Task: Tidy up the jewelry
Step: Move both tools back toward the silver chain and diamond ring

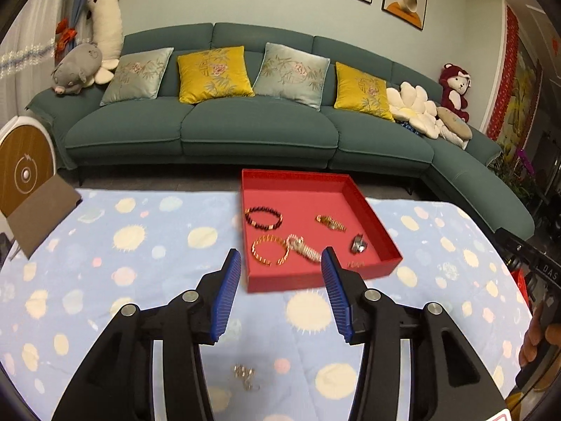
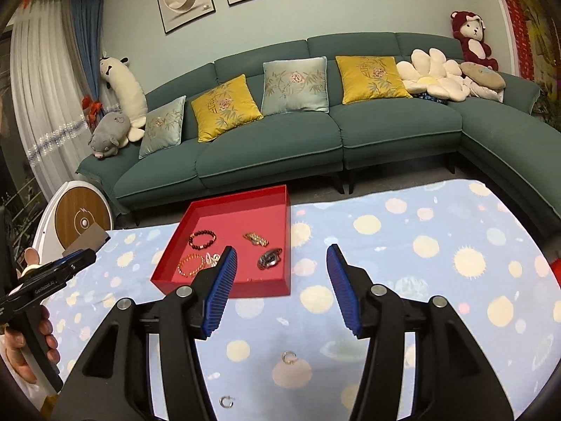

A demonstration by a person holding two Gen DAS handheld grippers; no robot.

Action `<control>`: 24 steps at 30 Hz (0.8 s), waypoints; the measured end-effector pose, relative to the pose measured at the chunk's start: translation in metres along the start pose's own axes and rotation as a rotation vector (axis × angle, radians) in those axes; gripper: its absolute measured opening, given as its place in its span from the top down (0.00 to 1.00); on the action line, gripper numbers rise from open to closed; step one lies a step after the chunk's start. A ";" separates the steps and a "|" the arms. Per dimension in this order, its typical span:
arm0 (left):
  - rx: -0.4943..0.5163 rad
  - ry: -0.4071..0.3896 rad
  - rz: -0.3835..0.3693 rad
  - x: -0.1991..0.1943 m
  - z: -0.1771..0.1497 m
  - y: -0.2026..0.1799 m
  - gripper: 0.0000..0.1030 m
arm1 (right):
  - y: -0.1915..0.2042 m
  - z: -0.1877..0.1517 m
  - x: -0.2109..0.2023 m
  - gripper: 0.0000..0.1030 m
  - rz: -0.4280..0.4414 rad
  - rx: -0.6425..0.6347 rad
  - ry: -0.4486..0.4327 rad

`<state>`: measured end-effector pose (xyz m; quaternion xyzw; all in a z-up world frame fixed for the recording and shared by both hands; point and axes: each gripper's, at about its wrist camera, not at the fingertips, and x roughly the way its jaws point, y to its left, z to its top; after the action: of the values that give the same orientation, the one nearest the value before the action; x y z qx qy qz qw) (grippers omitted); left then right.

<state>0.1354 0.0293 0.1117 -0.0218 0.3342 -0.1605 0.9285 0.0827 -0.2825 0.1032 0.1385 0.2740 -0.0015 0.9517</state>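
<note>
Mostly blue spotted tablecloth (image 2: 403, 245), red tray (image 1: 298, 280), teal sofa (image 1: 245, 133) behind

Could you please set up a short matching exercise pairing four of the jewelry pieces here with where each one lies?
Things:
1. dark bead bracelet
2. gold bangle
3. silver watch
4. small ring

Places:
A. on the blanket, outside the red tray
B. tray's far-left part
C. tray's right side
D. tray's near-left part

Pairs: 1-B, 2-D, 3-C, 4-A
</note>
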 end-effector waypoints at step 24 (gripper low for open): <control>-0.092 0.201 0.067 0.000 -0.126 0.040 0.55 | 0.045 -0.134 -0.003 0.50 0.030 -0.107 0.260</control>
<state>0.0679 0.0757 0.0076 -0.0369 0.4332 -0.1155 0.8931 0.0142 -0.2036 0.0079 0.0908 0.3926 0.0453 0.9141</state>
